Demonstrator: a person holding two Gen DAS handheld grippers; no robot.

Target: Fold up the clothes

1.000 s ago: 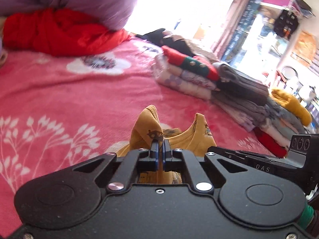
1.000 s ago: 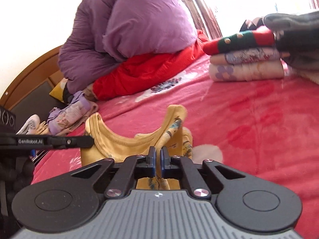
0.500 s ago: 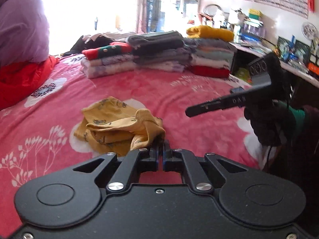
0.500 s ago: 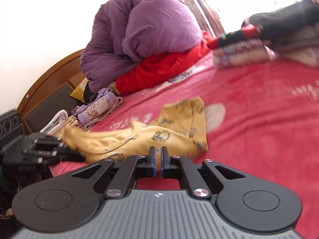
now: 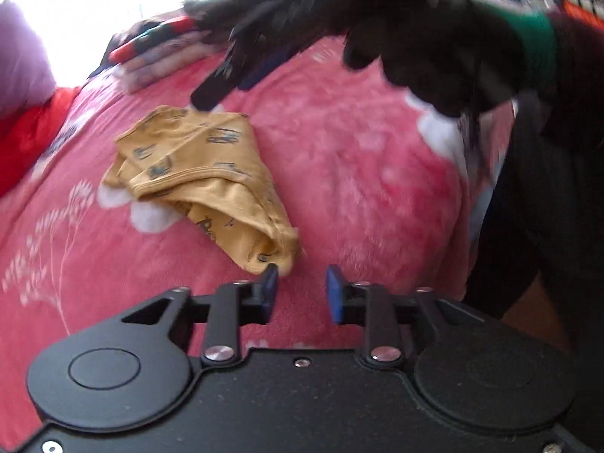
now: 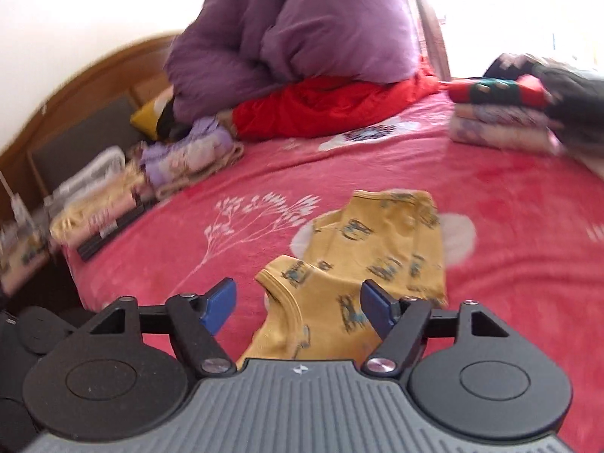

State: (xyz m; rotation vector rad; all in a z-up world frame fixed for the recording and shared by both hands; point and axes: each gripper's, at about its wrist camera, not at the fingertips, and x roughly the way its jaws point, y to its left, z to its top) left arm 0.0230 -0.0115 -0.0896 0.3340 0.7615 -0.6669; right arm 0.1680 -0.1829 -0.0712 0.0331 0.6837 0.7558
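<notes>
Left gripper point(image 5: 302, 283): my jaws stand apart, holding nothing; the left blue pad point(image 5: 270, 283) just touches the near corner of the garment
Right gripper point(image 6: 298, 304): my jaws spread wide, gripping nothing; cloth lies between and below the fingers
Yellow garment point(image 6: 381, 249): loosely folded on the pink blanket point(image 6: 521, 204), just ahead of both my grippers
Folded stack point(image 6: 502, 120): far ahead, to the right of my right gripper
Purple bedding point(image 6: 302, 34): far ahead, over red cloth point(image 6: 328, 109)
</notes>
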